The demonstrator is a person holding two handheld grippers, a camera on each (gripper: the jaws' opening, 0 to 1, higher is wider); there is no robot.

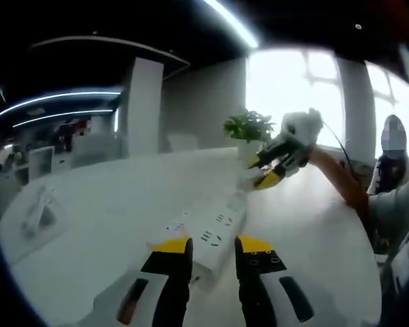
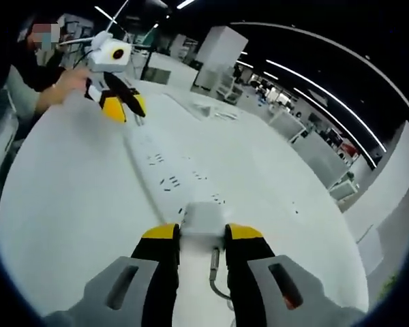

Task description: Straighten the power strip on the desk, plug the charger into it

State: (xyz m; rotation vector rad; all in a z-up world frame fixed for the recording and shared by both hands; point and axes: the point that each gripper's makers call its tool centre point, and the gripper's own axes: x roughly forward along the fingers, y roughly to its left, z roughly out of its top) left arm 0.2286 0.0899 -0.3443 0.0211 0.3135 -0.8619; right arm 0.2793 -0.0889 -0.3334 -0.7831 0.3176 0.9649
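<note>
- Two pairs of tongs are working over one white bench, each at an opposite end of a long white power strip.
- In the left gripper view, a flat packet is lying at the far left of the bench, well apart from the strip.
- Moving right, the left tongs are rising from the bottom, their yellow-tipped jaws standing narrowly apart with the near end of the power strip sitting between them; whether they are pressing on it, I cannot tell.
- The strip is running away up and to the right across the bench.
- Further right, a green potted plant is standing at the bench's far edge, and the right tongs are reaching in at the strip's far end, held by a person's arm.
- In the right gripper view, the left tongs are showing at upper left, at the far end of the power strip.
- Lower and rightward, the right tongs are gripping a white charger between their jaws, right at the near end of the strip, with a grey cable trailing down from it.
</note>
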